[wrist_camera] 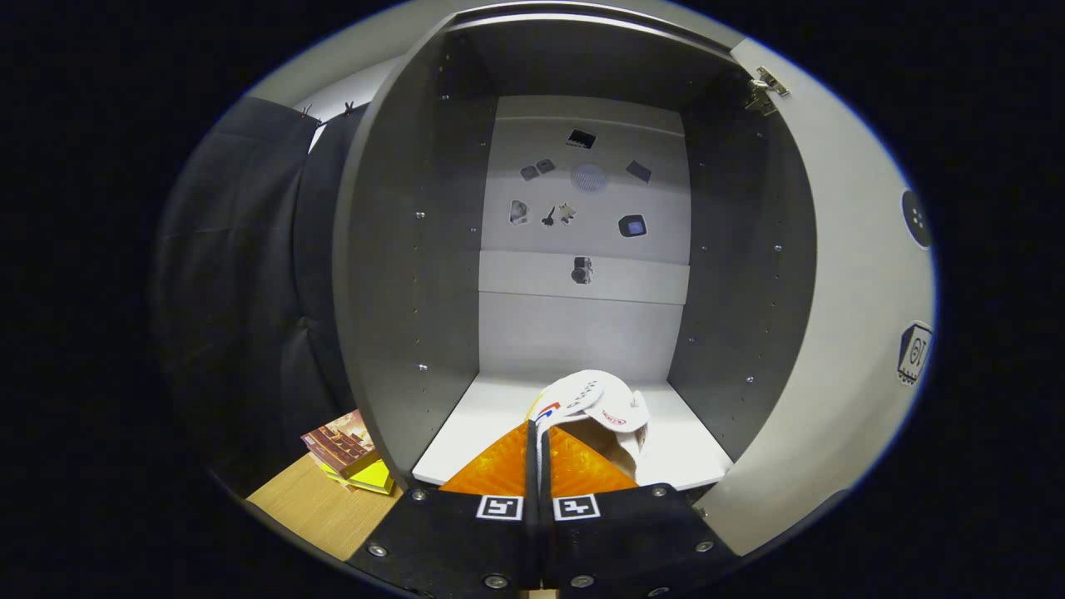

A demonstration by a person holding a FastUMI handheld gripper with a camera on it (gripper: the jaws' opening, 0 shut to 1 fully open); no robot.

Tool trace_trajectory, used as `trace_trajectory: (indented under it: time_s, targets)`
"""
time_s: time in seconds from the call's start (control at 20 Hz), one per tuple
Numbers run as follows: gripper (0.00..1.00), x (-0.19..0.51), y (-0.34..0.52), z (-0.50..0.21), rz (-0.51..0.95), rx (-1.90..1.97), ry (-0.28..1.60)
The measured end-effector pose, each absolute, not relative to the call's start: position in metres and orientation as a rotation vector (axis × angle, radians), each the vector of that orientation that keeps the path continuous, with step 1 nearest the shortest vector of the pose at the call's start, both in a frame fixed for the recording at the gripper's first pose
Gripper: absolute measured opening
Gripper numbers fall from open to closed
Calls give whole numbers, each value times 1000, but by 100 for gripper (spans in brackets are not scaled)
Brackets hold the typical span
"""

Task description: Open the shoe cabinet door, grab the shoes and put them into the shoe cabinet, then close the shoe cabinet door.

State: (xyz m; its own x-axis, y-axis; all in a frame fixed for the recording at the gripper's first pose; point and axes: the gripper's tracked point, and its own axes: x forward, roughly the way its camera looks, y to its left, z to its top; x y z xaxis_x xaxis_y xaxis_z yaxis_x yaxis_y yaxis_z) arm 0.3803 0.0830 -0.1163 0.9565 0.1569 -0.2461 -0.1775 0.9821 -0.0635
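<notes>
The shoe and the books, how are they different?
The shoe is white and soft-looking, pinched between the gripper's closed fingers; the books are brown and yellow, stacked, and nothing grips them. The shoe is over the cabinet's white floor, inside the cabinet; the books lie outside it on the wooden tabletop, beside the cabinet's left wall.

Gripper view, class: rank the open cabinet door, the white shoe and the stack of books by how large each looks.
1. Cabinet door, though it is near the camera.
2. White shoe, gripped in the closed jaws.
3. Stack of books.
</notes>
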Motion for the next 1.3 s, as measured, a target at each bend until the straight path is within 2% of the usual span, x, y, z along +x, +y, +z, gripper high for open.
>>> trace_trajectory:
  time_s: [0.5,0.85,0.95,1.3]
  targets:
    - [0,465,84,-168,190,-85,314]
    - [2,471,95,-175,188,-87,325]
    - [6,470,99,-177,190,-81,330]
    - [44,466,108,-177,175,-86,338]
